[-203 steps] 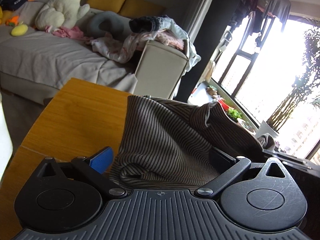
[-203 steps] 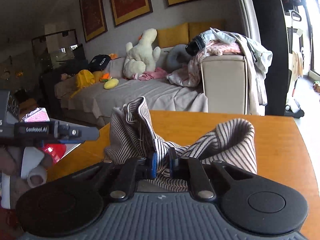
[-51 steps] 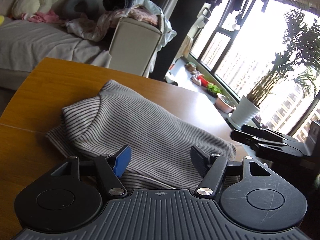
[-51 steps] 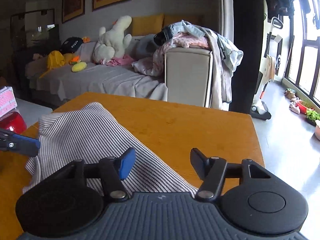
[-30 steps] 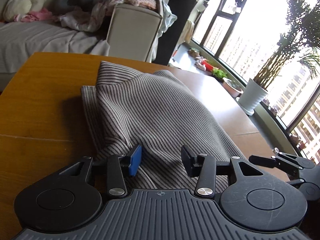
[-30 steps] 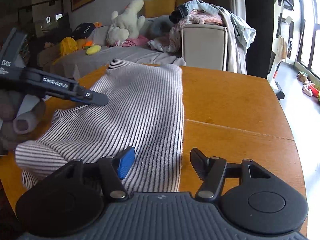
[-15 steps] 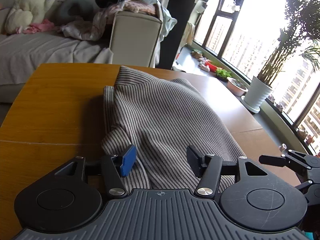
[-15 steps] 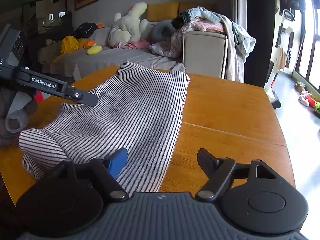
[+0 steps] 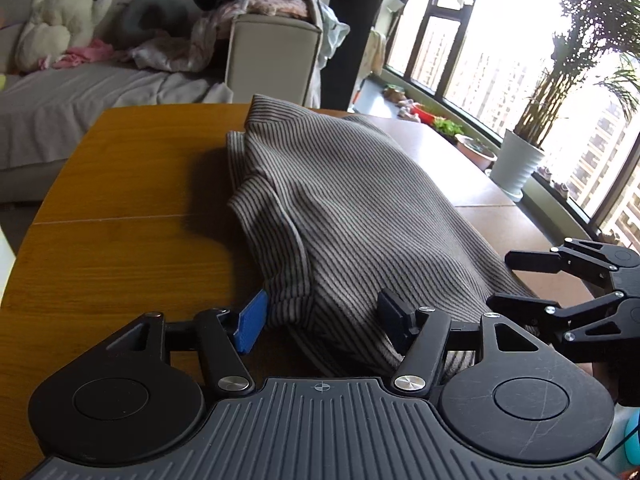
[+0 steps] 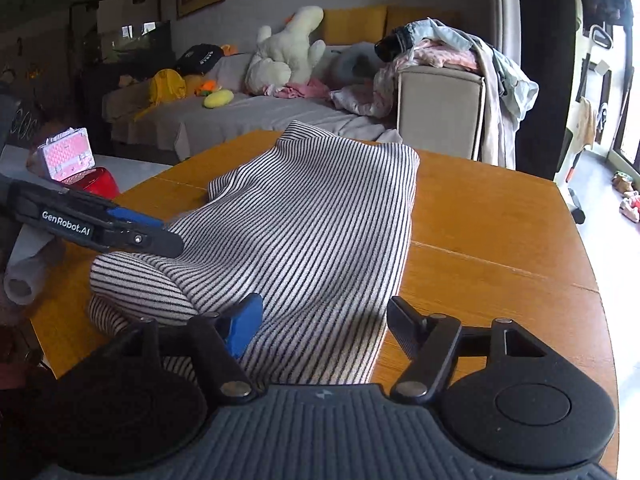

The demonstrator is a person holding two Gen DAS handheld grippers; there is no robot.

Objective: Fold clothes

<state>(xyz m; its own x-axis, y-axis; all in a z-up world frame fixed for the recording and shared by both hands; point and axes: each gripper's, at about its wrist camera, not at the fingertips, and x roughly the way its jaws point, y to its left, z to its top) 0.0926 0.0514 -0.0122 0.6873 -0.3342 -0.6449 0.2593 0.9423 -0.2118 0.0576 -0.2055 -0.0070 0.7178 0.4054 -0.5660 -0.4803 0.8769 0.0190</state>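
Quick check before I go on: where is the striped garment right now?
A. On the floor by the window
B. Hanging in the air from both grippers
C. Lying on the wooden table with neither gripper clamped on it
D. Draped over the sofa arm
C: the striped garment lies on the wooden table, and the right gripper and left gripper pinch no cloth.

Left tongs (image 9: 320, 318): jaws opening, pads apart, nothing pinched, tilted downward.
Right tongs (image 10: 324, 324): jaws closing, pads not yet pressing on anything, tilted downward.
Placing: side by side, each visible from the other's view.
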